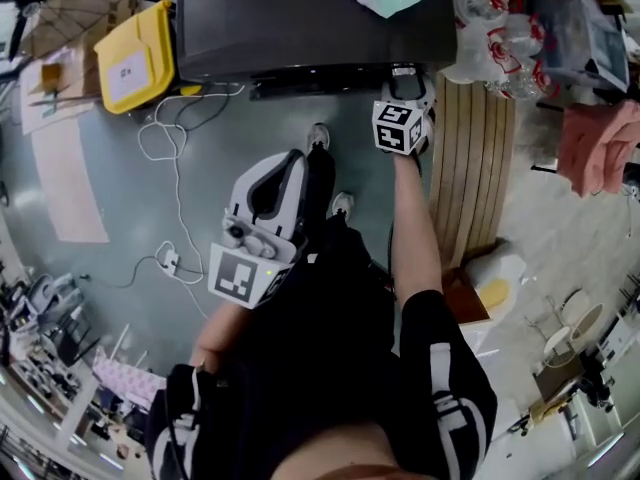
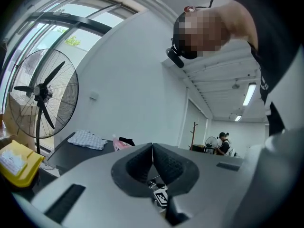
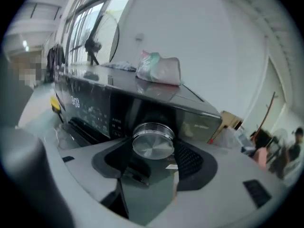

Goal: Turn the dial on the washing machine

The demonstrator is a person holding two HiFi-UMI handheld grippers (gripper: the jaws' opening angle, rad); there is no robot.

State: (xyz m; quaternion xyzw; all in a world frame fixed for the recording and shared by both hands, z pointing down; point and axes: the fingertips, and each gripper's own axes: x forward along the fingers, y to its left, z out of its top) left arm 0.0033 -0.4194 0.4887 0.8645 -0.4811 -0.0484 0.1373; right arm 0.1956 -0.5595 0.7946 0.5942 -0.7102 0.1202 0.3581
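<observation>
Both right gripper (image 3: 152,152) jaws seemingly clamp the dial (image 3: 153,141).

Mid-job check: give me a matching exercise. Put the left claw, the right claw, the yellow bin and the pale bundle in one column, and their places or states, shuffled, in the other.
Things:
1. left claw
2. right claw
3. yellow bin
4. pale bundle

Places or states:
A. lying on top of the washing machine
B. closed on the silver dial
C. shut with nothing in it, held away from the machine
D. on the floor beside the machine

Pairs: 1-C, 2-B, 3-D, 4-A
</observation>
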